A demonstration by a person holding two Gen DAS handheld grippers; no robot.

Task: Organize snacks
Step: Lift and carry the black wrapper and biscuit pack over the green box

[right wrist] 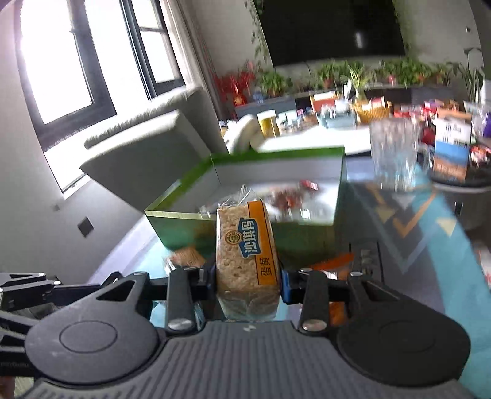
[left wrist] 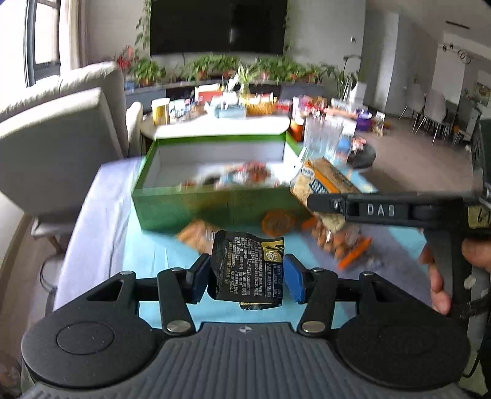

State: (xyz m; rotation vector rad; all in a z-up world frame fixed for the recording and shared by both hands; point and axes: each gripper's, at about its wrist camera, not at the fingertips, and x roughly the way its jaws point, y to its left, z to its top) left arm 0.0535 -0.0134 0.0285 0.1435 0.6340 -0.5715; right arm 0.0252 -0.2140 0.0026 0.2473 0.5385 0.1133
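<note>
Left edge of the left wrist view: a grey sofa (left wrist: 61, 129) beside a table under a pale blue cloth (left wrist: 153, 254). On that cloth stands an open green box (left wrist: 196, 205), white inside, with blurred wrapped snacks lying on its floor. In front of the box, the left gripper (left wrist: 245, 277) is clamped on a black snack packet (left wrist: 248, 267) with gold trim and fine white print — both blue pads press its sides, jaws about half apart, the packet crumpled and held clear above the cloth. Loose snacks lie on the cloth just before the box's near wall: an orange-brown packet (left wrist: 196, 236), a round orange one (left wrist: 277, 222), and further right a clear bag of orange pieces (left wrist: 346, 242), all blurred. Right of the box the right gripper (right wrist: 248, 284) comes in sideways, a person's hand (left wrist: 442, 276) on its handle. It grips a clear-wrapped rice-crisp bar (right wrist: 245, 251) with an orange band and blue label; in its own camera the bar stands upright between the narrowed jaws, pads tight on both sides, its crimped top just in front of the box's near wall. Beyond the box, to the right, a clear glass mug (right wrist: 396, 153) on the table. Behind everything, a cluttered low table, potted plants and a dark television (left wrist: 218, 26).
</note>
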